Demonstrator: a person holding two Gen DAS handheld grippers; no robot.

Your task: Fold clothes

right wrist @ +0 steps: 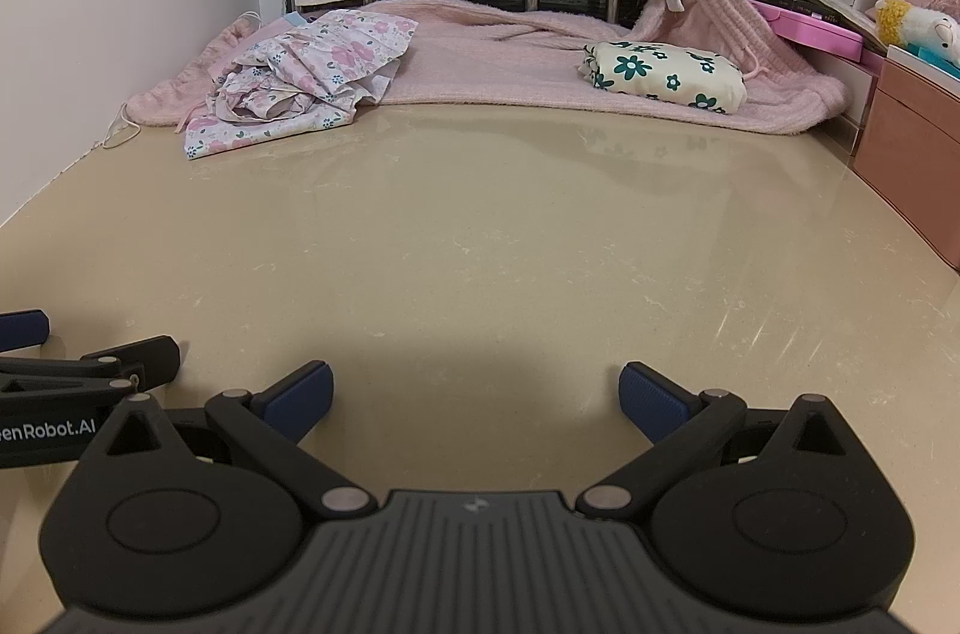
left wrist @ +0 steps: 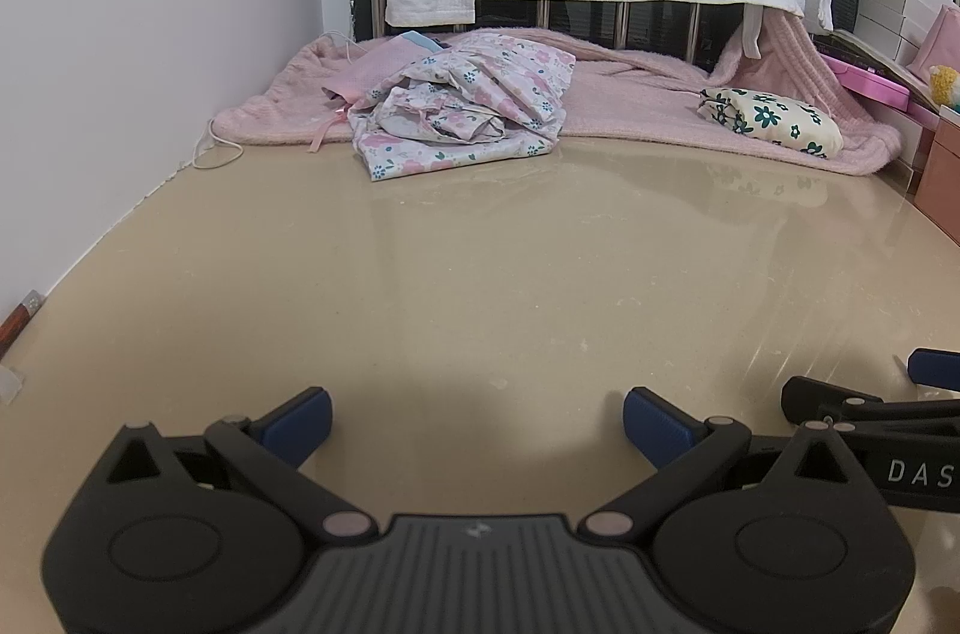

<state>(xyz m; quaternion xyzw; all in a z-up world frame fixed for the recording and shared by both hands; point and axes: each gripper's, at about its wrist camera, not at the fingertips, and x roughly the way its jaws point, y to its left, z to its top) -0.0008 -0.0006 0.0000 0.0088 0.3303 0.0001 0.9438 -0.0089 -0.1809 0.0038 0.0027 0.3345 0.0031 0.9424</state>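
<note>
Both black grippers with blue pads, left gripper (left wrist: pixel 477 421) and right gripper (right wrist: pixel 476 397), hovered wide and empty over the beige table (left wrist: pixel 480 262), so reaching the crumpled pink-flowered garment (left wrist: pixel 462 112) at eleven o'clock seemed next.

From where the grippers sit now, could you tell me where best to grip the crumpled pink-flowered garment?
Probably grip the pink-flowered garment by its flat near edge lying on the table, coming from the front: that edge lies single and free, while the middle is bunched.
</note>
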